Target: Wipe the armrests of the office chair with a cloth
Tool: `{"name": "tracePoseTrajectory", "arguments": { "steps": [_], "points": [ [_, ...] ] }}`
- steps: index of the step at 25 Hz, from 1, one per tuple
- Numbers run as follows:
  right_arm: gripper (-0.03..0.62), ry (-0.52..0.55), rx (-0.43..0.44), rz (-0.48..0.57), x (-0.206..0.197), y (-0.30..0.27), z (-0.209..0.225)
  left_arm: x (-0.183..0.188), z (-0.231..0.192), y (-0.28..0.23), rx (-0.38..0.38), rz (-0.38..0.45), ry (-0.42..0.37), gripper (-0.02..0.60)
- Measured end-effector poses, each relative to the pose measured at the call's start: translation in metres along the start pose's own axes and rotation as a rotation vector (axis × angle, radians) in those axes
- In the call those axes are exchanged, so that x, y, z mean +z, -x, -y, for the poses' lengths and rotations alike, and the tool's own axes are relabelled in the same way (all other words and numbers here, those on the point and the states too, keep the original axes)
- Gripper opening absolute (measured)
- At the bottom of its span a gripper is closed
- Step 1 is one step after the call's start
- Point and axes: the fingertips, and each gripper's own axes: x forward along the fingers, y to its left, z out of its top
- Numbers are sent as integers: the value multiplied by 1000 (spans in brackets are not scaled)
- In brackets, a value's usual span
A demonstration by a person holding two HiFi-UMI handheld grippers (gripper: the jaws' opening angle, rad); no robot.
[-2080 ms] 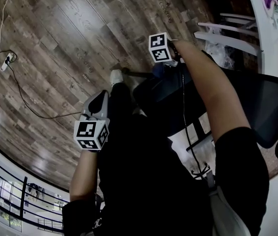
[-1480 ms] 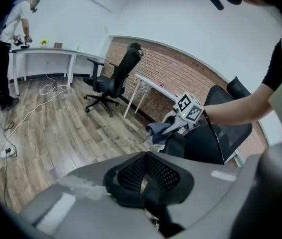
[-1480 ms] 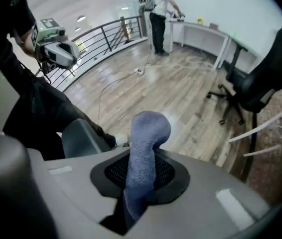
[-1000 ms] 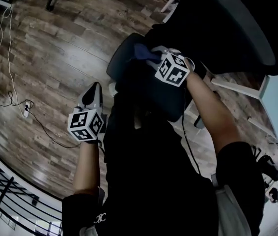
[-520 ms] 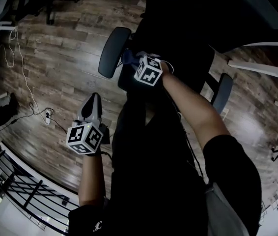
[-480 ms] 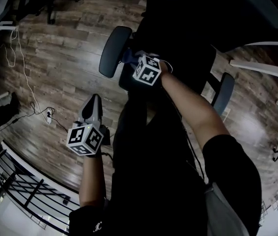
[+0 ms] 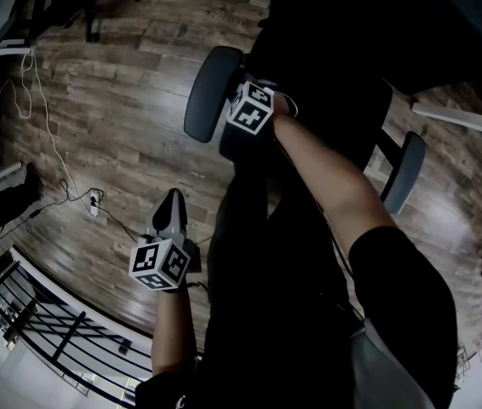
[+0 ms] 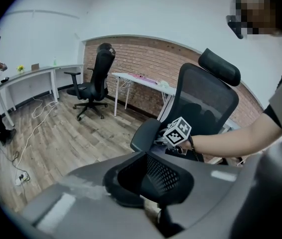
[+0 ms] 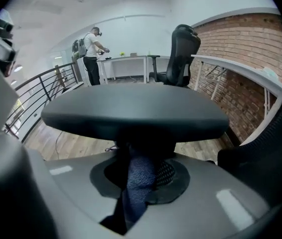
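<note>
The left gripper [image 7: 170, 220] hangs over the wooden floor [image 7: 105, 143], jaws closed on nothing. At the office chair's armrest [image 7: 210, 92], the right gripper [image 7: 246, 106] pinches the blue cloth [image 9: 140, 180], which looks soft and limp and is probably best held bunched.

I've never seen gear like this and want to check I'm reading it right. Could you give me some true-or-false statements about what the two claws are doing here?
1. The right claw grips a blue cloth. True.
2. The left claw holds a cloth too. False: it is shut on nothing, off to the side above the wood floor.
3. The right claw is at the chair's armrest. True.
4. Nobody else is in the room. False: a person stands at a desk in the background.
</note>
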Motion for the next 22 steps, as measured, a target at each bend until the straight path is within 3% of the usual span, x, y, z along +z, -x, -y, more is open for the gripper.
{"name": "tracePoseTrajectory", "arguments": {
  "steps": [6, 11, 17, 22],
  "points": [
    [64, 17, 4, -83, -22, -32, 16, -17, -15, -11, -16, -42, 28, 6],
    [64, -1, -2, -137, -49, -67, 17, -25, -20, -17, -52, -71, 2, 6],
    [66, -84, -62, -96, -57, -73, 25, -27, -30, -23, -96, -107, -18, 6],
    [64, -128, -64, 15, -32, -35, 15, 1, -12, -34, -157, -77, -52, 6]
  ]
}}
